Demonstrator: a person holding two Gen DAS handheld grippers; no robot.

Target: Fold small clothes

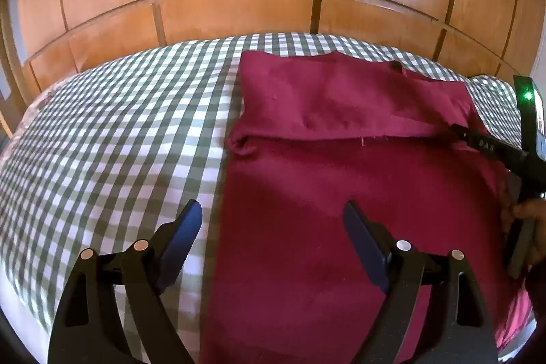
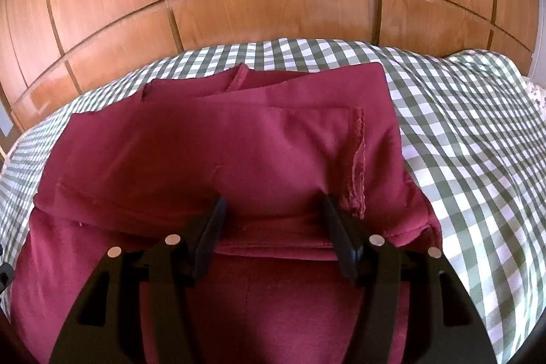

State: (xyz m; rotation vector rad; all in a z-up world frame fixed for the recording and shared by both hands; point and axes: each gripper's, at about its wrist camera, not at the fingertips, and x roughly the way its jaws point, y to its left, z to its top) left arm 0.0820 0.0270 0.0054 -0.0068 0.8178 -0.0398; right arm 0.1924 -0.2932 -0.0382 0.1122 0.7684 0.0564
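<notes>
A maroon garment [image 1: 341, 159] lies on the green-and-white checked bedspread [image 1: 119, 125], its far part folded back toward me. My left gripper [image 1: 271, 205] hovers open over the garment's left edge, one finger over the bedspread, the other over the cloth, nothing between them. In the right wrist view the folded layer of the garment [image 2: 239, 142] bulges up between the pads of my right gripper [image 2: 273, 200], which presses on it from both sides. One of its black fingers [image 1: 477, 140] shows at the garment's right edge in the left wrist view, with a hand [image 1: 529, 214] behind it.
A glossy wooden wardrobe [image 1: 239, 5] runs along the far side of the bed. Checked bedspread [image 2: 460, 125] spreads right of the garment and left of it. The garment's raw seam [image 2: 356, 159] faces up near the right finger.
</notes>
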